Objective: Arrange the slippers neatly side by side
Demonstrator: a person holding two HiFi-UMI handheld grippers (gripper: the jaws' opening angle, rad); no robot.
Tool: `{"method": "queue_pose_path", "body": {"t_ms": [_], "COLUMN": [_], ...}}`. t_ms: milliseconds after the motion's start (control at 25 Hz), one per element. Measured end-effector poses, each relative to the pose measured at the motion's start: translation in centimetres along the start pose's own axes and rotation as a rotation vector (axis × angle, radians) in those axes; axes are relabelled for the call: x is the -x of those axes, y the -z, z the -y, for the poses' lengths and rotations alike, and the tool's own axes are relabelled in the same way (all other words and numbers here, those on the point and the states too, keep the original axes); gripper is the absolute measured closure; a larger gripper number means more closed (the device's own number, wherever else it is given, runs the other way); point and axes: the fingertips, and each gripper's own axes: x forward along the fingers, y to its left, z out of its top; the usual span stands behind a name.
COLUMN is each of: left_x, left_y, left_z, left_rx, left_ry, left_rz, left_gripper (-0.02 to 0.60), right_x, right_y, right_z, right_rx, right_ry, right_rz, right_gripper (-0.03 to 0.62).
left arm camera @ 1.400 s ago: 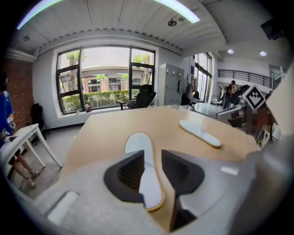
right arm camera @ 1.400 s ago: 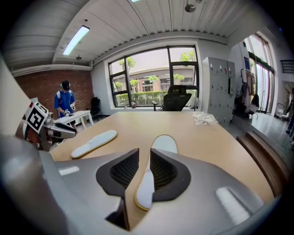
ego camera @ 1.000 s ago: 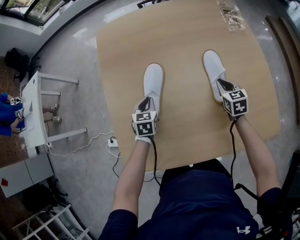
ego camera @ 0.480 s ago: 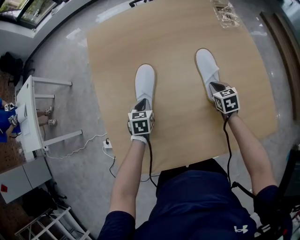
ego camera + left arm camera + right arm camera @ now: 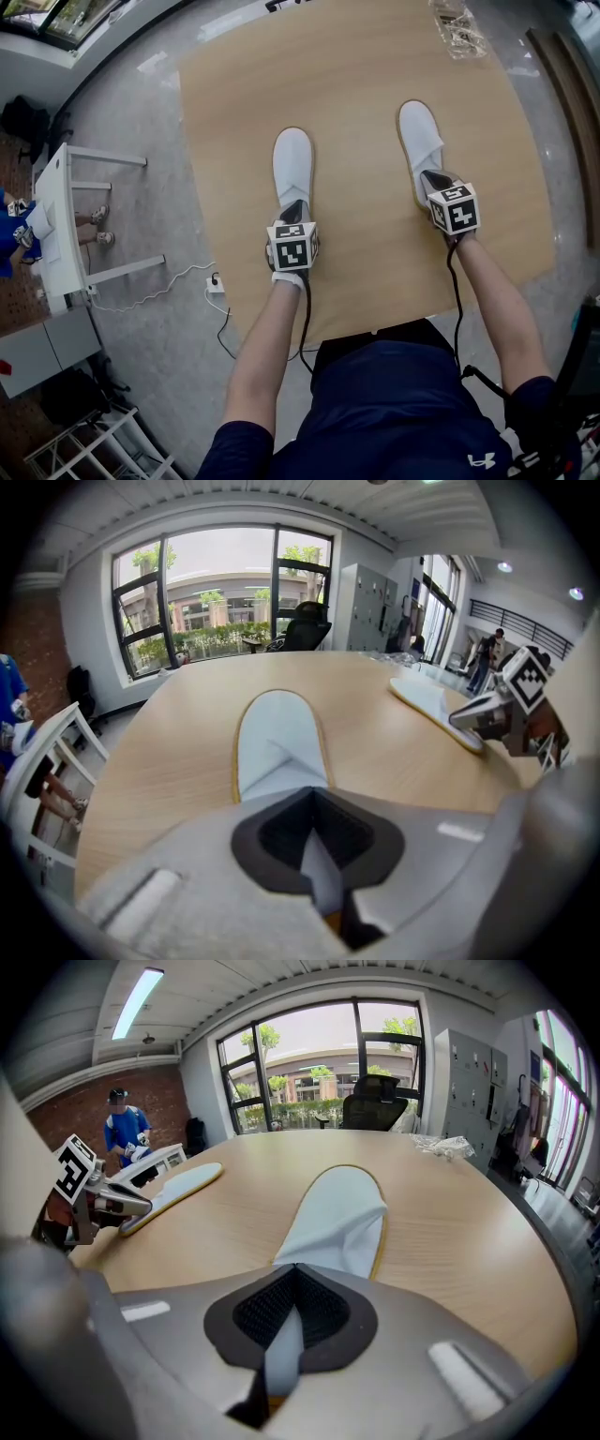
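Two white slippers lie toes-away on the wooden table (image 5: 356, 66), a wide gap between them. My left gripper (image 5: 292, 210) is at the heel of the left slipper (image 5: 292, 159), shut on it. In the left gripper view, white slipper material (image 5: 278, 742) is pinched between the left gripper (image 5: 319, 855) jaws. My right gripper (image 5: 434, 178) is shut on the heel of the right slipper (image 5: 419, 131), which angles slightly left. The right gripper view shows a white strip of that slipper (image 5: 339, 1208) clamped in the right gripper (image 5: 281, 1335).
A crumpled clear plastic bag (image 5: 459, 23) lies at the table's far right corner. On the floor to the left stand a small white table (image 5: 61, 225) and a power strip with cable (image 5: 217, 285). A person in blue (image 5: 9, 244) is at the far left.
Both grippers have sunk slightly at the slipper heels. The slippers lie where they were on the table.
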Motion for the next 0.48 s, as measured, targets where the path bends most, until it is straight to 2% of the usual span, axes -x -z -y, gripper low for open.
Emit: {"method": "queue_pose_path", "body": {"t_ms": [200, 480], "left_x": [0.7, 0.8], "left_y": [0.6, 1.4], "left_z": [0.9, 2.4], "left_rx": [0.007, 0.076], "left_ry": [0.009, 0.022], "left_rz": [-0.007, -0.022], "left_gripper": [0.578, 0.578], "right_x": [0.4, 0.4], "right_y": [0.6, 1.4], "right_z": [-1.1, -3.0], "right_rx": [0.006, 0.041], "right_ry": [-0.013, -0.041], "right_rz": [0.007, 0.003], "right_gripper": [0.583, 0.583]}}
